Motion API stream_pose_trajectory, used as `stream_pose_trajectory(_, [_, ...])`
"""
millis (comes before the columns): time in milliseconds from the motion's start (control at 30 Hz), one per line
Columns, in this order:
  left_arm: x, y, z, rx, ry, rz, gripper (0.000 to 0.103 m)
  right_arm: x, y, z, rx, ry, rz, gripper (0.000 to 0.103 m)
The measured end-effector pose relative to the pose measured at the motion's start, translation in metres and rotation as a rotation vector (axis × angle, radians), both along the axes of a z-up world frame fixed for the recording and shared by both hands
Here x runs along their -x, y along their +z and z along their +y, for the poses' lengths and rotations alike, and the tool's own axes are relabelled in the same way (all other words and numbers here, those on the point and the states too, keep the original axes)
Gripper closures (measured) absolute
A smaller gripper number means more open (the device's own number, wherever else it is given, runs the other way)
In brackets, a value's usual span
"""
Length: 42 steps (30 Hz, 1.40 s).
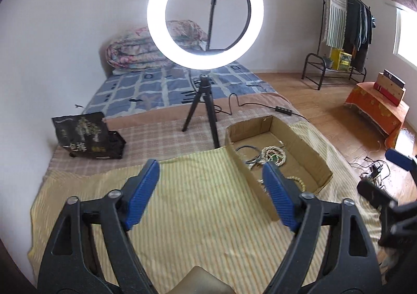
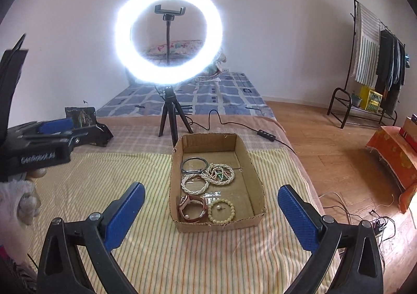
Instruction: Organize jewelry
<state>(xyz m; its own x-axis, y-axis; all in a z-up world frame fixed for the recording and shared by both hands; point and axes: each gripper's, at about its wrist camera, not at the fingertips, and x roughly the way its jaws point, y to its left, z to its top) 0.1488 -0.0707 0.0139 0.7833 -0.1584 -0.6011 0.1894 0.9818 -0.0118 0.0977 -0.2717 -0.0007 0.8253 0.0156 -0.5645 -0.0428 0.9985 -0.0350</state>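
A shallow cardboard box (image 2: 256, 182) (image 1: 312, 153) lies on a yellow striped cloth (image 2: 130, 171). Inside it lie a dark bangle (image 2: 194, 165), a tangle of pearl strands (image 2: 220, 173), a white pearl bracelet (image 2: 195, 184), a brown-strapped watch (image 2: 193, 208) and a pale bead bracelet (image 2: 221, 210). My right gripper (image 2: 211, 202) hangs open above the box's near end, with nothing between its blue pads. My left gripper (image 1: 211, 187) is open and empty over the cloth, left of the box; its right pad hides part of the box. It also shows at the left edge of the right wrist view (image 2: 56, 124).
A lit ring light on a black tripod (image 2: 170, 117) stands just behind the box, its cable and switch (image 2: 265, 135) trailing right. A black printed bag (image 1: 88, 135) sits at the left. Wooden floor, cables, an orange-covered stand (image 2: 393, 153) and a clothes rack (image 2: 378, 64) are to the right.
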Motion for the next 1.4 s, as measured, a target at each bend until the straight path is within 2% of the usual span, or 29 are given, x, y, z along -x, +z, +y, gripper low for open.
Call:
stream_pose_trajectory(33, [0.006, 0.000, 0.003, 0.000, 0.003, -0.012, 0.000, 0.002, 0.000, 0.000, -0.004, -0.007, -0.002, 0.000])
stream_pose_trajectory(167, [0.034, -0.003, 0.012, 0.025, 0.003, -0.053, 0.000, 0.006, -0.001, -0.001, -0.022, -0.020, 0.002, 0.000])
stream_pose_trajectory(433, [0.067, -0.014, 0.005, -0.013, -0.074, -0.037, 0.000, 0.013, -0.011, -0.001, -0.032, -0.033, 0.024, 0.000])
stream_pose_trajectory(567, [0.076, -0.020, 0.003, -0.001, -0.083, -0.021, 0.000, 0.014, -0.014, -0.001, -0.020, -0.046, 0.029, 0.000])
stream_pose_trajectory(733, [0.081, -0.022, -0.002, -0.016, -0.094, -0.026, 0.000, 0.014, -0.013, -0.004, -0.036, -0.066, 0.017, 0.000])
stream_pose_trajectory(1400, [0.077, -0.017, 0.002, 0.034, -0.072, -0.032, 0.000, 0.007, -0.016, 0.010, -0.019, -0.047, 0.018, 0.000])
